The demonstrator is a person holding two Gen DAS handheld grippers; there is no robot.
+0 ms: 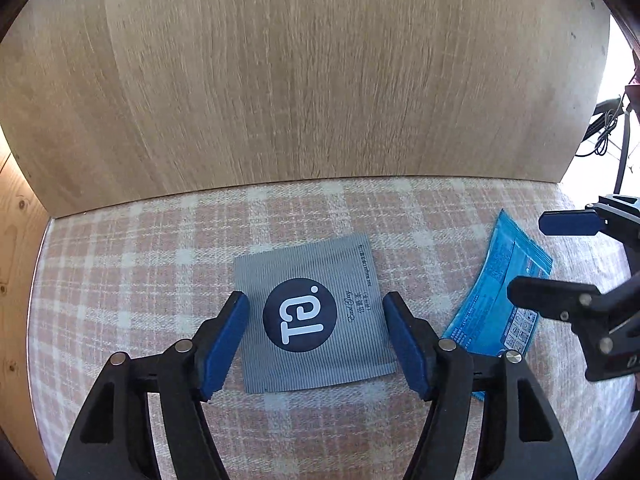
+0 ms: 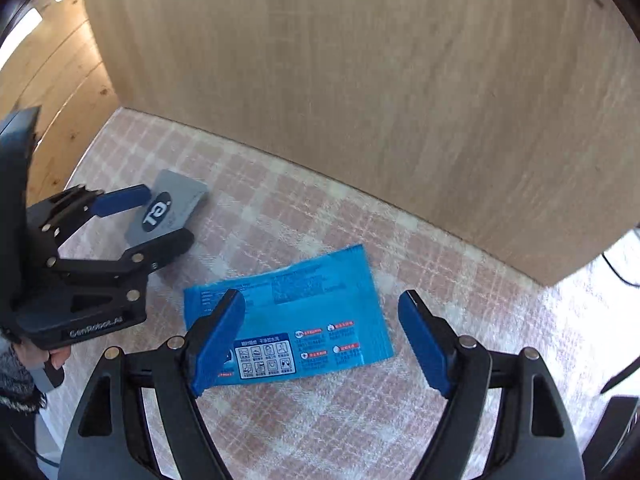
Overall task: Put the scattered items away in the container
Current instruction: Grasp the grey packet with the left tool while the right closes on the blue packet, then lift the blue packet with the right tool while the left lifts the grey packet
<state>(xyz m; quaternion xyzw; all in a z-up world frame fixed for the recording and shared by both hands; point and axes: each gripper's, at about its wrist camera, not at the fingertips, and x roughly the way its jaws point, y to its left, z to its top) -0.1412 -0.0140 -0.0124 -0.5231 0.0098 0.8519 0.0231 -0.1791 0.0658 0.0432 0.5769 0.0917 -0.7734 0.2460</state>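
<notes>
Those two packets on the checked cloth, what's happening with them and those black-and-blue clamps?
A person is working two hand-held grippers over a checked cloth in front of a wooden panel. The left gripper is poised with open jaws either side of a grey tea packet, which lies flat on the cloth. The right gripper is open above a blue packet, also lying flat. Neither packet is gripped. No container shows in either view.

Two flat sachets lie on the checked cloth (image 1: 140,240): one grey sachet (image 1: 312,316) on the left; one blue sachet (image 2: 296,320) on the right; one wooden panel (image 1: 304,80) stands far behind.
</notes>
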